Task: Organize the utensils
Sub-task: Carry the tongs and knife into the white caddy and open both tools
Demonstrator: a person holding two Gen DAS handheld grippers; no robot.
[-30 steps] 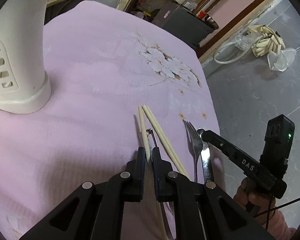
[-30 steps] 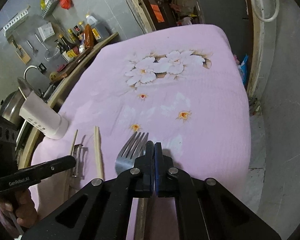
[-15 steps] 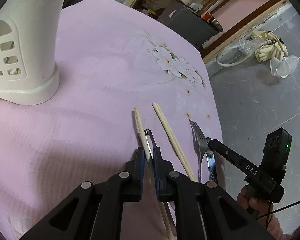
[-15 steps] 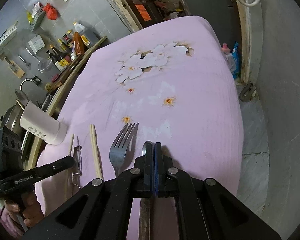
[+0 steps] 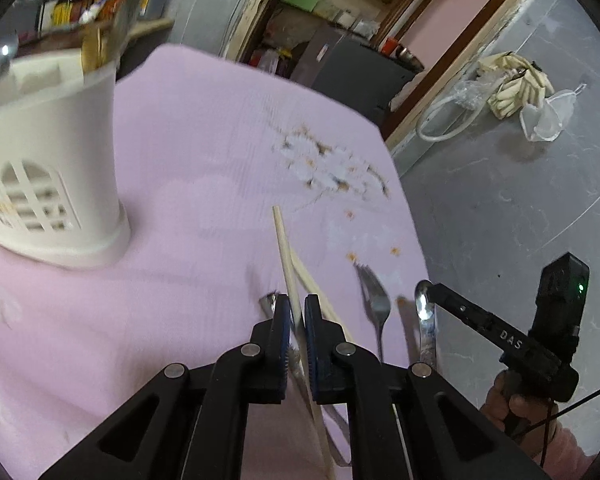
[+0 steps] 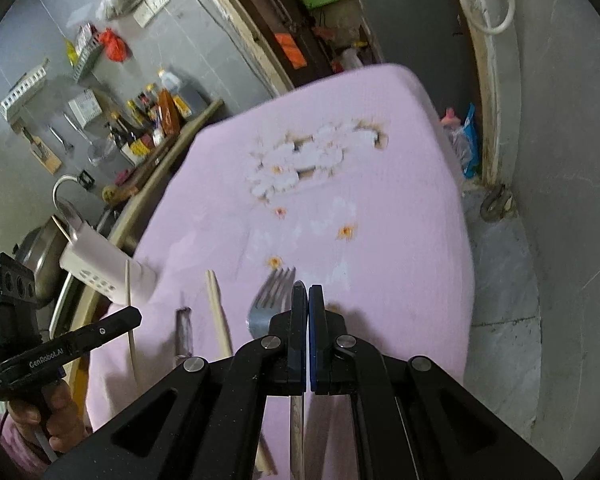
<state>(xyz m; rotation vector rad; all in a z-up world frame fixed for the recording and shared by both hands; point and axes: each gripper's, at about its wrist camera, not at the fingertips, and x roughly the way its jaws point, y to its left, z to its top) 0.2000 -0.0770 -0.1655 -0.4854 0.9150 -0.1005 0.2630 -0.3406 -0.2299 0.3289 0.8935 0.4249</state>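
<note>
My left gripper (image 5: 296, 309) is shut on one pale wooden chopstick (image 5: 284, 248), which slants up off the pink cloth. The second chopstick (image 5: 320, 292) lies on the cloth just right of it, and a small metal peeler (image 5: 268, 302) lies just left. A steel fork (image 5: 374, 300) rests further right. My right gripper (image 6: 308, 292) is shut on a thin steel knife (image 6: 298, 420) held beside the fork (image 6: 268, 304). The left wrist view shows its rounded end (image 5: 423, 302) raised. The white slotted utensil holder (image 5: 60, 160) stands at the left with utensils inside.
The pink flowered cloth (image 5: 204, 152) covers the table; its edge drops to a grey floor on the right. A counter with bottles (image 6: 156, 116) and a metal pot (image 6: 40, 256) lie behind the holder (image 6: 96, 260). A person's hand (image 6: 56, 412) grips the left tool.
Both grippers have risen. The left has lifted one chopstick away from its mate. The right has lifted the knife from beside the fork. The holder's top has come into view.
</note>
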